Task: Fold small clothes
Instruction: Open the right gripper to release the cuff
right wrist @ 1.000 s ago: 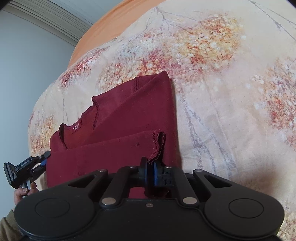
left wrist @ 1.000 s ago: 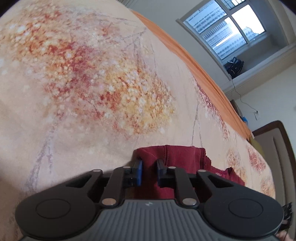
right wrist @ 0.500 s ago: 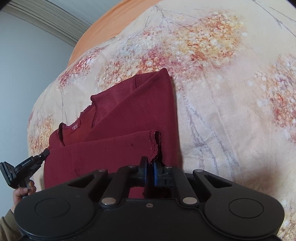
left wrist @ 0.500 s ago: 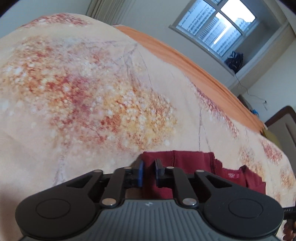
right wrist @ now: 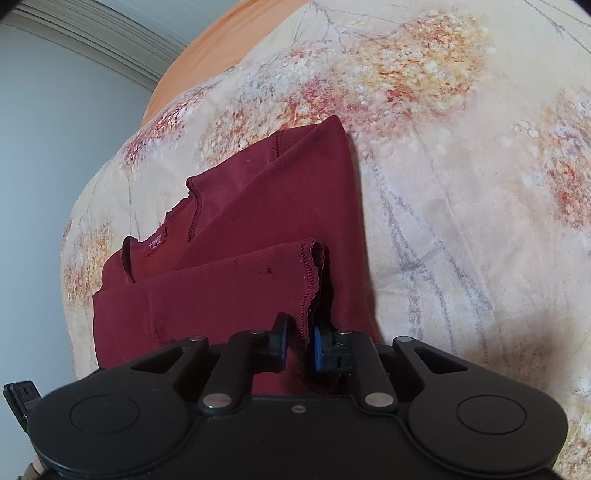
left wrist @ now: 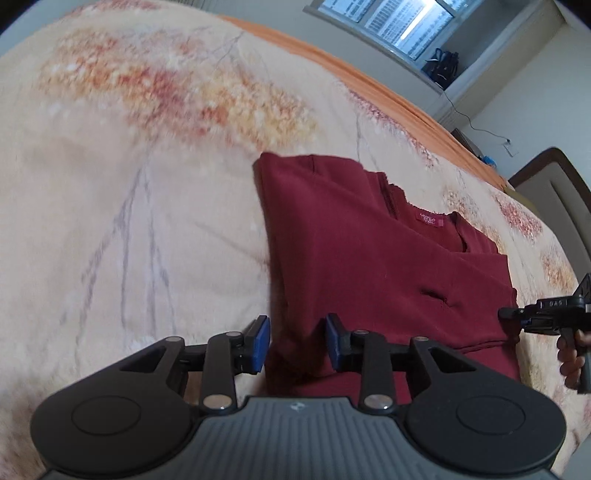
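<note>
A dark red small top [left wrist: 369, 266] lies folded on the floral bedspread [left wrist: 147, 221], with its neck label [left wrist: 427, 218] showing. My left gripper [left wrist: 296, 343] hovers at the garment's near left edge. Its jaws are opening, and cloth lies between the blue pads [left wrist: 260, 341] without being pressed. In the right wrist view the folded-over sleeve [right wrist: 229, 288] crosses the top [right wrist: 295, 192]. My right gripper [right wrist: 299, 345] is opening too, and the sleeve's scalloped hem [right wrist: 308, 291] runs loosely between its pads. That gripper [left wrist: 508, 314] also shows at the right edge of the left wrist view, held by a hand [left wrist: 569, 354].
The bedspread [right wrist: 461, 221] stretches wide around the garment, with an orange sheet edge [left wrist: 388, 88] along the far side. A window [left wrist: 388, 18], a dark bag on its sill [left wrist: 441, 66] and a padded headboard [left wrist: 554, 192] lie beyond the bed.
My left gripper has let go of the garment edge and drawn back across the bed, so much more of the top shows. My right gripper's pads have parted slightly around the sleeve hem.
</note>
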